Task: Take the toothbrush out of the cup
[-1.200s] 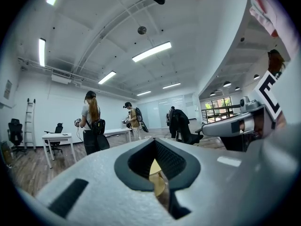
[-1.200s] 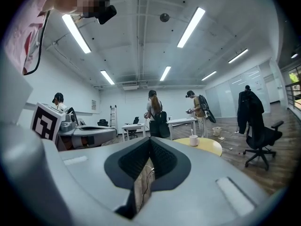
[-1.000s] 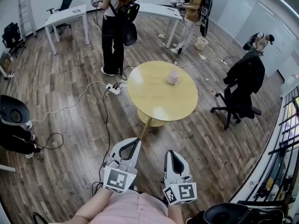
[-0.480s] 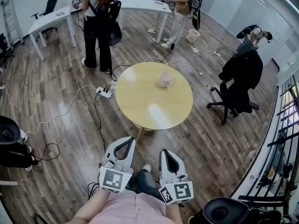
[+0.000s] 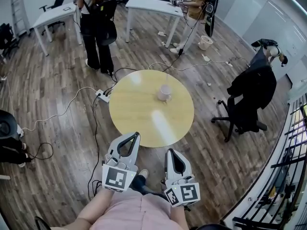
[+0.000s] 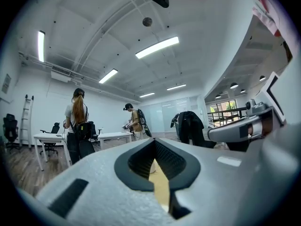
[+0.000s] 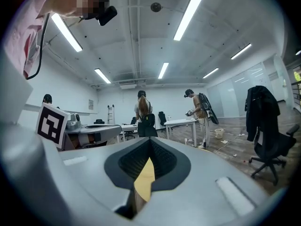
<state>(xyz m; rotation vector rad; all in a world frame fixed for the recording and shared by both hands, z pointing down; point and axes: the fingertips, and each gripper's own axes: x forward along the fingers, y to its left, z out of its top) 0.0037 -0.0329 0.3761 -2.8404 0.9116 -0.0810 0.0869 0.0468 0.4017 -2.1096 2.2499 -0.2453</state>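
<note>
A pale cup stands upright on the far right part of a round yellow table. It is too small in the head view to make out the toothbrush. My left gripper is shut and empty, its tips just over the table's near edge. My right gripper is also shut and empty, just short of that edge. Both point level at the table. In the left gripper view the jaws meet with the yellow tabletop showing through the gap. The right gripper view shows its jaws closed the same way.
A power strip and cables lie on the wood floor left of the table. A black office chair with a jacket stands to the right. Two people stand by white desks at the back. A railing runs along the right.
The person has walked forward, so the table and cup have come closer. Both grippers, still shut, now reach the table's near edge.
</note>
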